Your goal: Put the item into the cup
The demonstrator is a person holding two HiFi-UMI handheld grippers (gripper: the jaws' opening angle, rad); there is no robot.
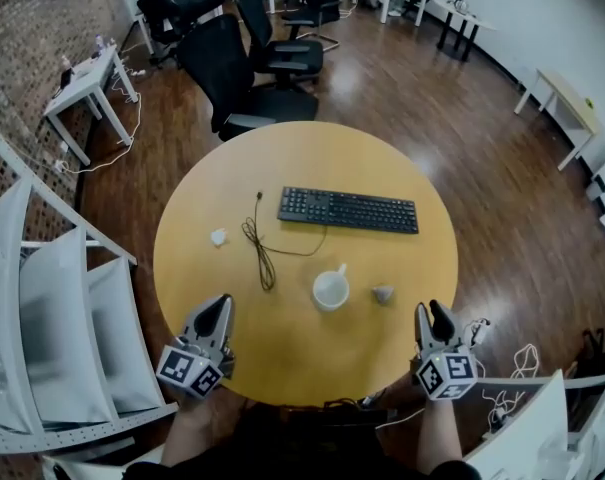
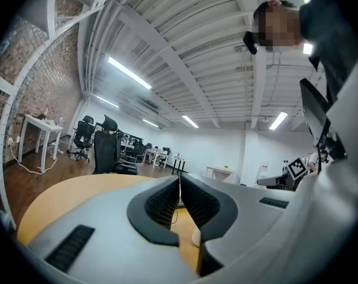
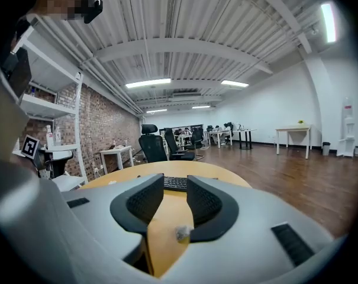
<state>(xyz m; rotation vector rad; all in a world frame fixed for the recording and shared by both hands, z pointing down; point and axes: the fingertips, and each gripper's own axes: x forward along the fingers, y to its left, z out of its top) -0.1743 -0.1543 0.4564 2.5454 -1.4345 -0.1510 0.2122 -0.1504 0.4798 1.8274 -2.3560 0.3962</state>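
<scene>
A white cup (image 1: 331, 290) with a handle stands on the round wooden table (image 1: 202, 268), toward its near side. A small grey item (image 1: 383, 293) lies just right of the cup. In the right gripper view the item (image 3: 181, 234) shows low between the jaws, lying on the tabletop and untouched. My right gripper (image 1: 435, 314) (image 3: 175, 181) is open at the near right edge, a little short of the item. My left gripper (image 1: 222, 306) (image 2: 179, 179) is shut and empty at the near left edge. A sliver of the cup (image 2: 195, 236) shows below its jaws.
A black keyboard (image 1: 348, 209) lies across the middle of the table, with a black cable (image 1: 263, 251) trailing toward me. A small white object (image 1: 218, 236) sits at the left. White shelving (image 1: 52, 298) stands to the left, and office chairs (image 1: 244, 78) beyond the table.
</scene>
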